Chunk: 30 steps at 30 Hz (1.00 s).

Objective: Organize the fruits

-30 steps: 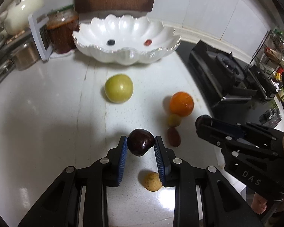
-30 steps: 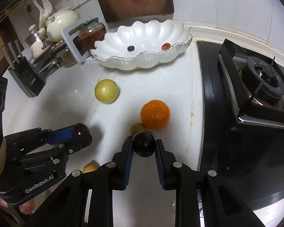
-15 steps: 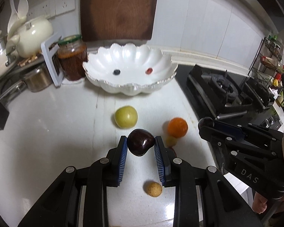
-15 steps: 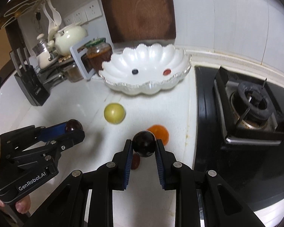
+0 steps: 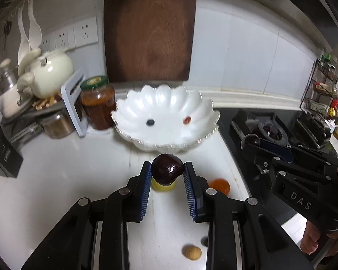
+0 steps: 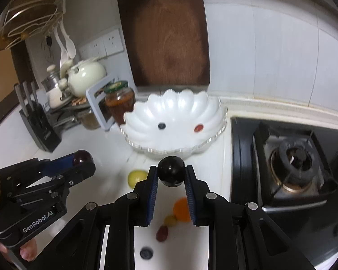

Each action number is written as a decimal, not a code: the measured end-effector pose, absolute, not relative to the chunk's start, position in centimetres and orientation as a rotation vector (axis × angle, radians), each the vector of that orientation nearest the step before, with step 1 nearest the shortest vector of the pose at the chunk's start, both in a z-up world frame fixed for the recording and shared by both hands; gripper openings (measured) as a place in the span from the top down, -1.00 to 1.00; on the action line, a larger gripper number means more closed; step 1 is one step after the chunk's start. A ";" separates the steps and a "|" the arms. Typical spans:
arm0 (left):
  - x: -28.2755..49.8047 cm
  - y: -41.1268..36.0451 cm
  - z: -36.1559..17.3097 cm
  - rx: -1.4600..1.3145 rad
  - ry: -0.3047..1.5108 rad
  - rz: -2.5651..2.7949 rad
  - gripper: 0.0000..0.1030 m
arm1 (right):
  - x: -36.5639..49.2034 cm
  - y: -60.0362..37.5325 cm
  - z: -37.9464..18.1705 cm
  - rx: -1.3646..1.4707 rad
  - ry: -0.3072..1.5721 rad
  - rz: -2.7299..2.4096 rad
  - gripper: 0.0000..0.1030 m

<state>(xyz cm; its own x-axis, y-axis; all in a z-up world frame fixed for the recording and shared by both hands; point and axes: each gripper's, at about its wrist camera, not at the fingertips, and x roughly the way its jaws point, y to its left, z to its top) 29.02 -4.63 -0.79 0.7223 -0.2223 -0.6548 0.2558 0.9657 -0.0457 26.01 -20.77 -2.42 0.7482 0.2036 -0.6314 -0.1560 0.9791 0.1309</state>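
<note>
Open counter [image 5: 63, 180] runs clear up to the white bowl [image 5: 169, 103], jar [image 5: 98, 103] crowding left, stove [image 6: 293, 162] right.

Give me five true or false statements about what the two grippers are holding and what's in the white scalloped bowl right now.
1. The left gripper is shut on a dark red plum. True.
2. The right gripper is open with nothing between its jaws. False: it is shut on a round, nearly black plum.
3. The white scalloped bowl holds a small blueberry and a small red fruit. True.
4. The round orange lies in the bowl. False: it sits on the white counter.
5. The glass jar with a green lid stands to the right of the bowl, by the stove. False: it stands at the bowl's left.
</note>
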 end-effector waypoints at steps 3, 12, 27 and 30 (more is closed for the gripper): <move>29.6 -4.7 0.0 0.048 0.693 -0.259 0.43 | 26.9 -20.7 -1.6 0.072 0.676 0.194 0.51; 32.9 -4.6 1.6 0.025 0.673 -0.257 0.43 | 30.2 -20.4 0.3 0.052 0.634 0.182 0.51; 40.6 -5.2 3.2 0.058 0.687 -0.249 0.43 | 38.2 -20.3 1.0 0.031 0.669 0.154 0.51; 42.5 -5.5 3.0 0.055 0.707 -0.247 0.43 | 40.1 -20.4 0.7 0.031 0.702 0.153 0.51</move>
